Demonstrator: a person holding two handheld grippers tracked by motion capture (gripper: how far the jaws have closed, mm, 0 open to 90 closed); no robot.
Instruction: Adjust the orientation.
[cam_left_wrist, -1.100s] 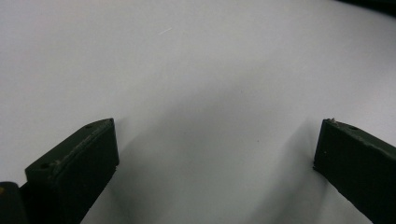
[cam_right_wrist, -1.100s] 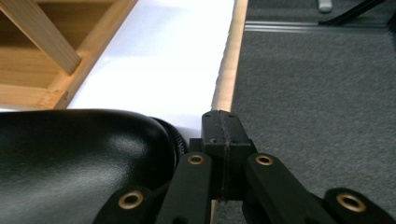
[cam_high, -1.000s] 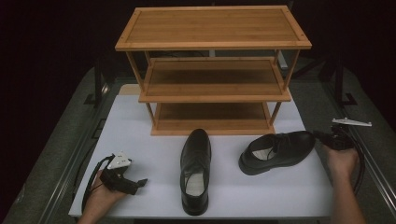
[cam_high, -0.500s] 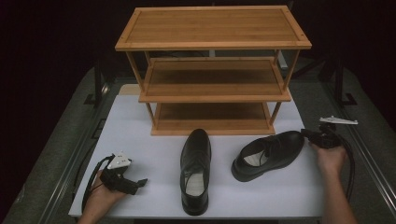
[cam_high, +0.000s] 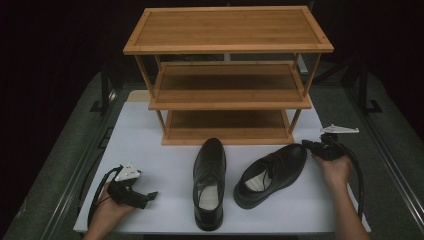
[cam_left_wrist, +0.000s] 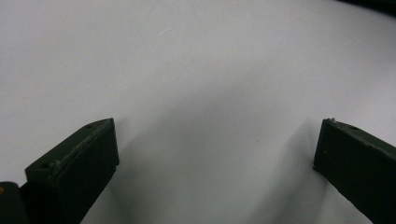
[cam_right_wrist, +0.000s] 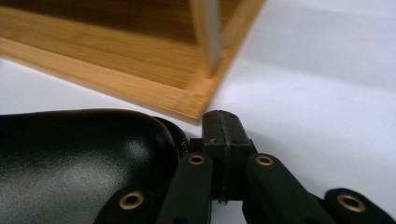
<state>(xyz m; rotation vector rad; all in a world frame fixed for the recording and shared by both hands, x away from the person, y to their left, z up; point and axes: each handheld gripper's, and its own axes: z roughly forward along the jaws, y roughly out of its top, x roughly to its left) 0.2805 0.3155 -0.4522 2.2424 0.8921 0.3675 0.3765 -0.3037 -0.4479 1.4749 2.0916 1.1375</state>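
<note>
Shoes: one (cam_high: 209, 182) lies straight on the white worktop (cam_high: 150, 150) before the rack (cam_high: 227, 75); the other (cam_high: 272, 172) lies slanted just right of it, toe toward the right gripper (cam_high: 311, 146). That gripper's jaws are fully closed with nothing between them, their tips beside the toe cap (cam_right_wrist: 79, 163). Left gripper (cam_high: 145, 196) rests near the worktop's front left, jaws wide apart and empty.
</note>
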